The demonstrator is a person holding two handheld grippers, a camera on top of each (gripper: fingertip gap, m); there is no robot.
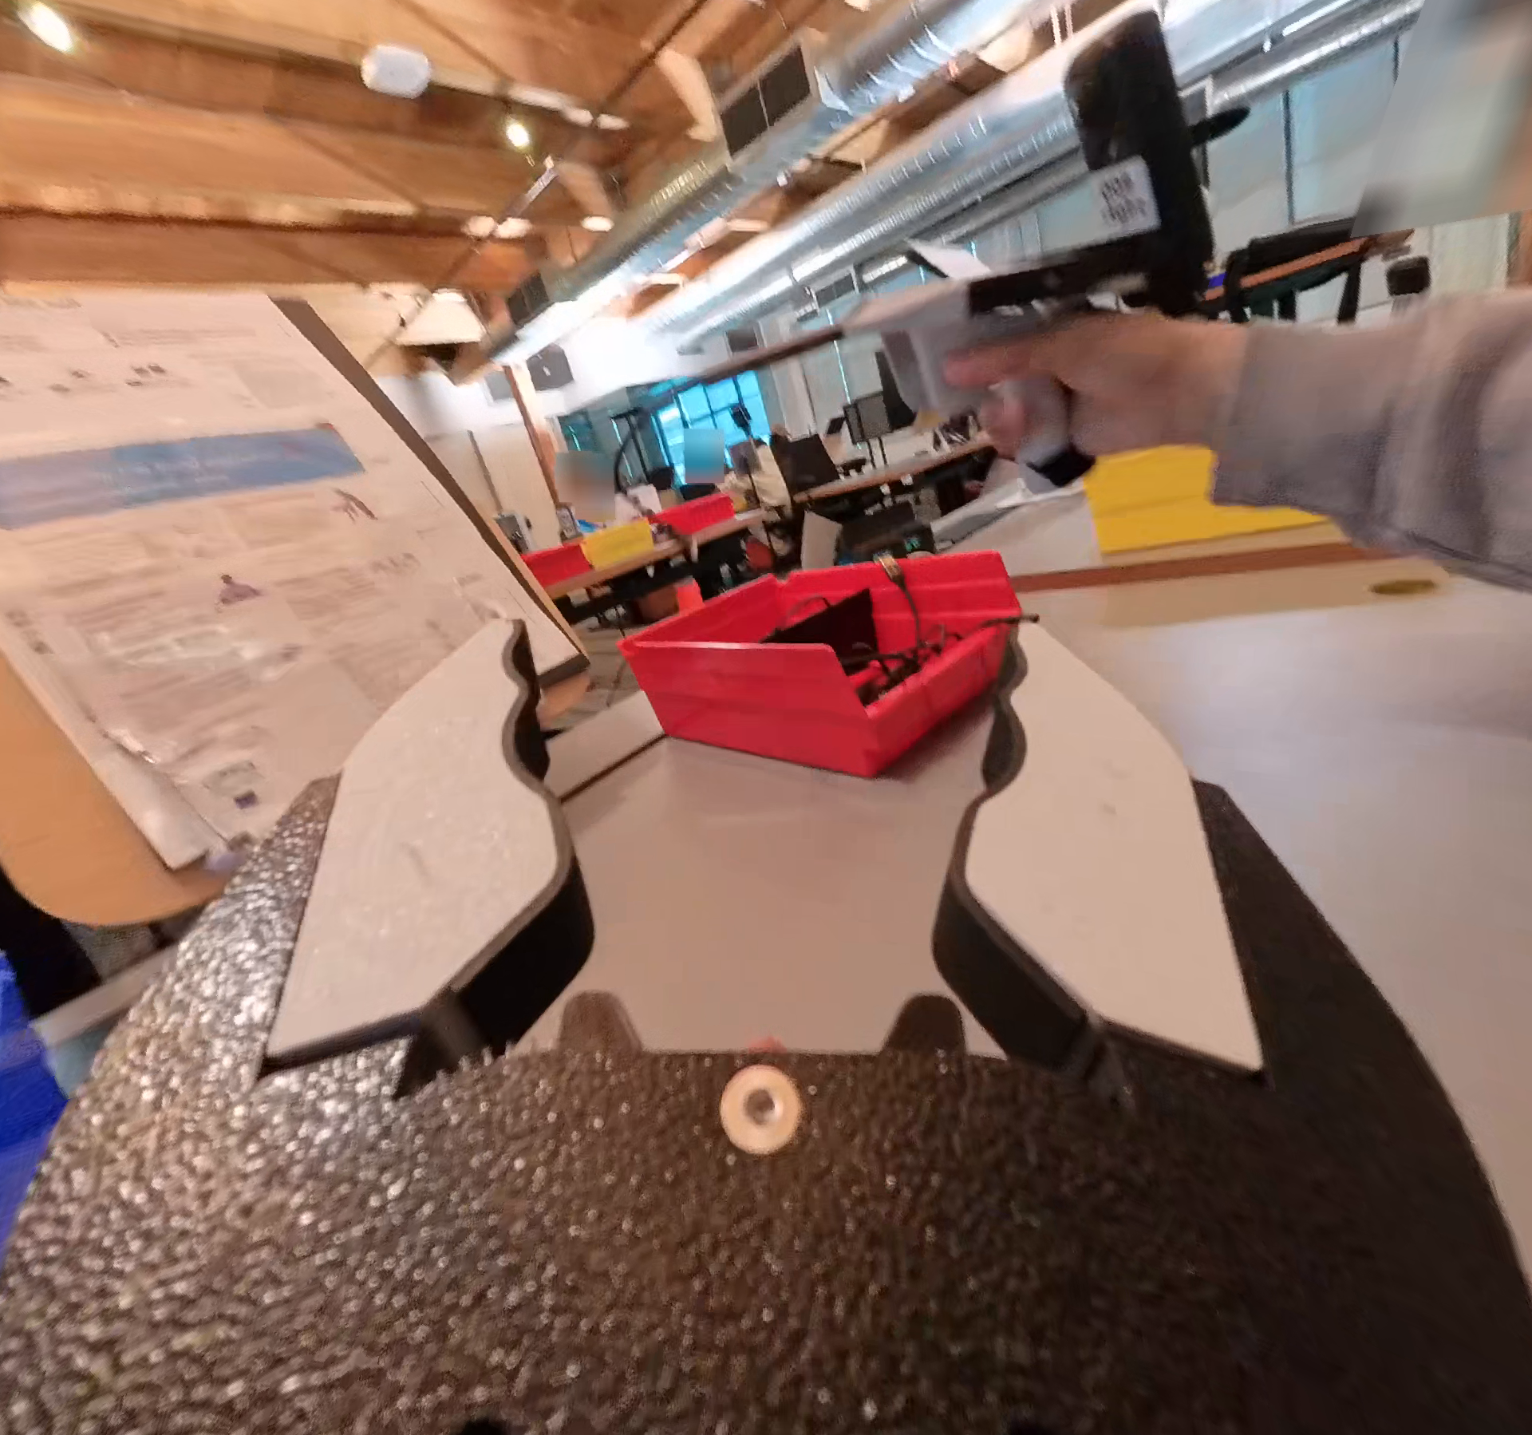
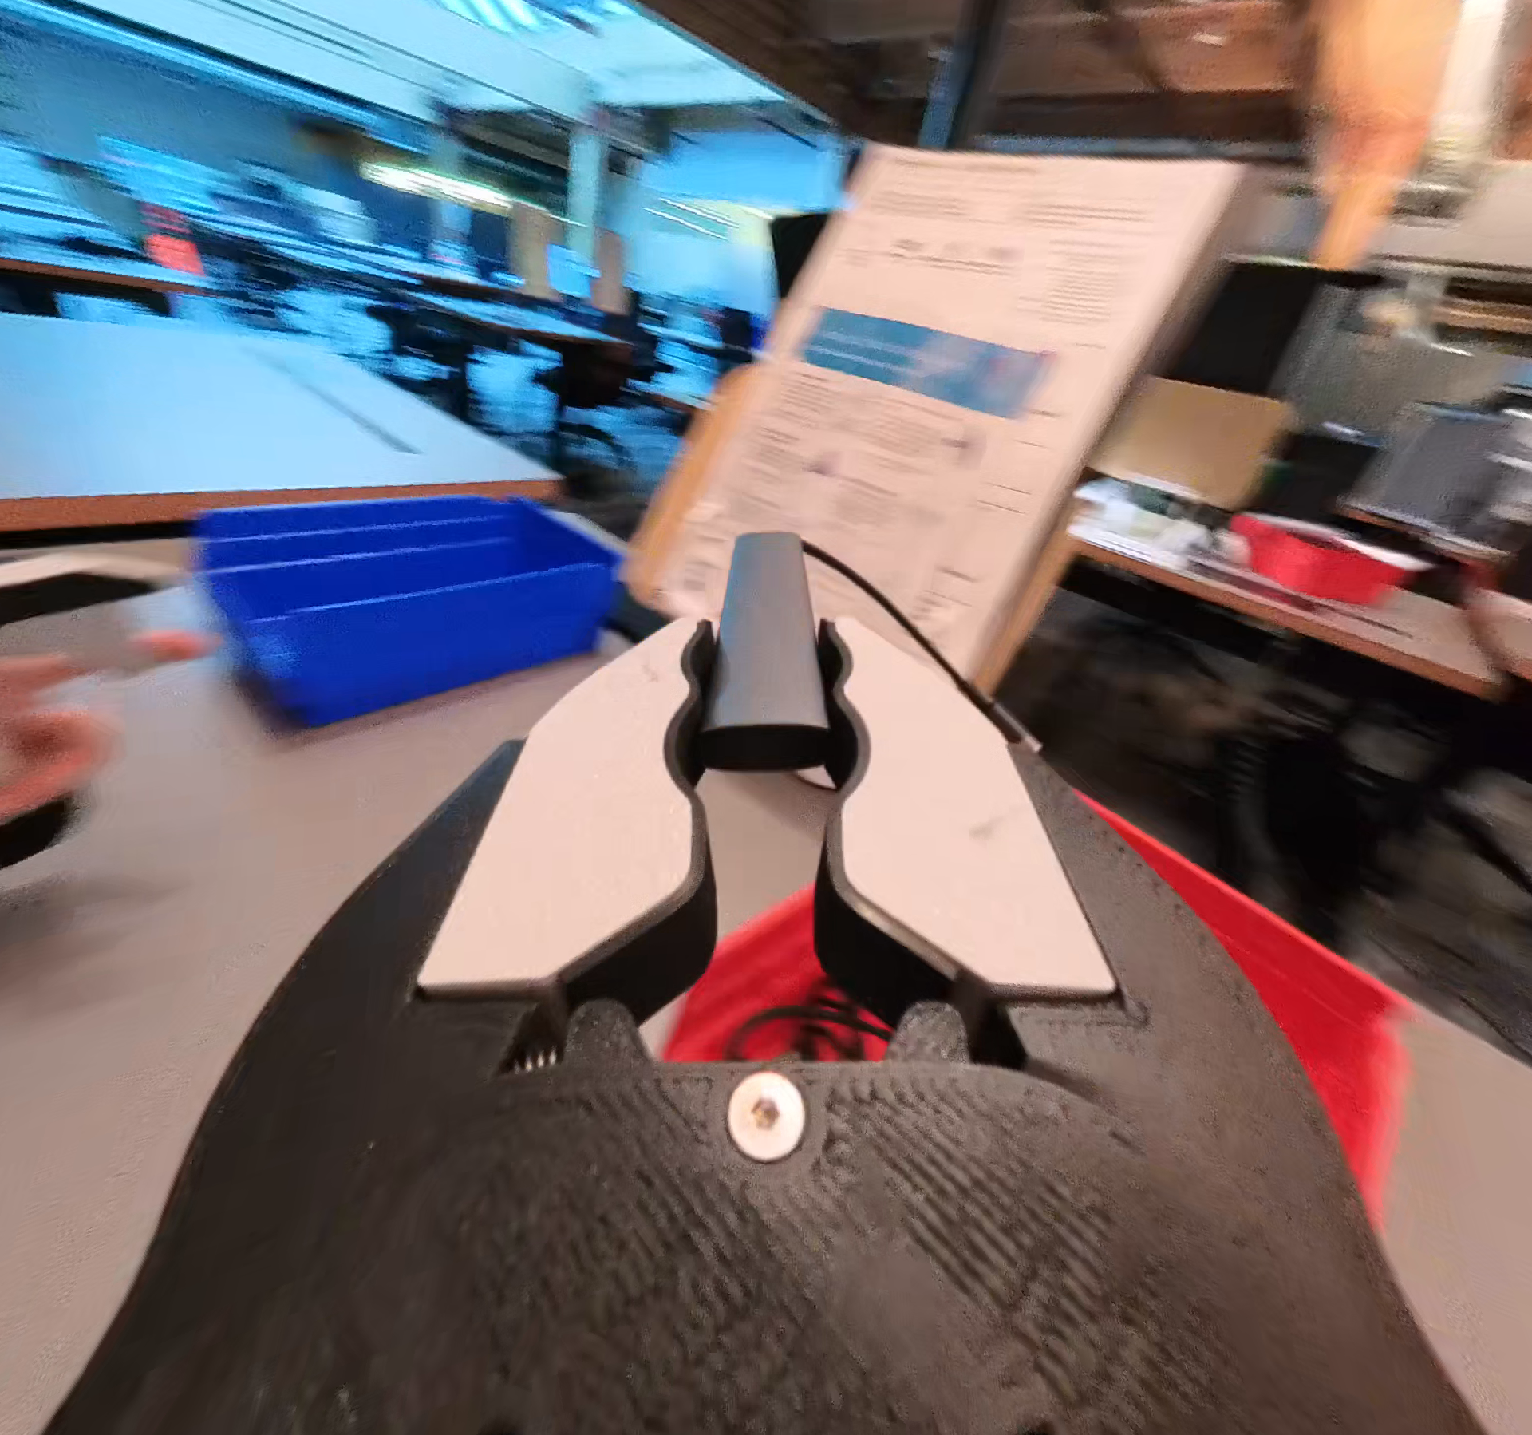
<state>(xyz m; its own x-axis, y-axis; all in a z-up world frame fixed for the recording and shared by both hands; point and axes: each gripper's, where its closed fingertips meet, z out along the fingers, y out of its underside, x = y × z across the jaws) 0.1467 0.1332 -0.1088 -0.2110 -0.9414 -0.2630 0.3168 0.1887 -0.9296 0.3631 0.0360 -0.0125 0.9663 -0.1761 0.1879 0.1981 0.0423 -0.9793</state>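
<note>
Left wrist view had the left gripper (image 1: 767, 699) hovering over the grey table (image 1: 1243, 732), its jaws spread wide with nothing between them and bare tabletop showing in the gap. Just ahead of the fingertips sat a red bin (image 1: 796, 690) near the table's far edge, black cables (image 1: 904, 649) tangled inside it. A poster board (image 1: 207, 533) leaned close on the left, hemming in that side, while the right side lay open across the table. Up to the right, a hand (image 1: 1111, 392) carried the right gripper well above the surface. Right wrist view showed the right gripper (image 2: 763, 699) clamped on a dark slim adapter (image 2: 763, 649), its thin cable (image 2: 912, 632) trailing off to the right. Below it lay the red bin (image 2: 1243, 981); a blue bin (image 2: 398, 599) sat ahead to the left near the table edge, with the poster board (image 2: 928, 417) standing beyond.
</note>
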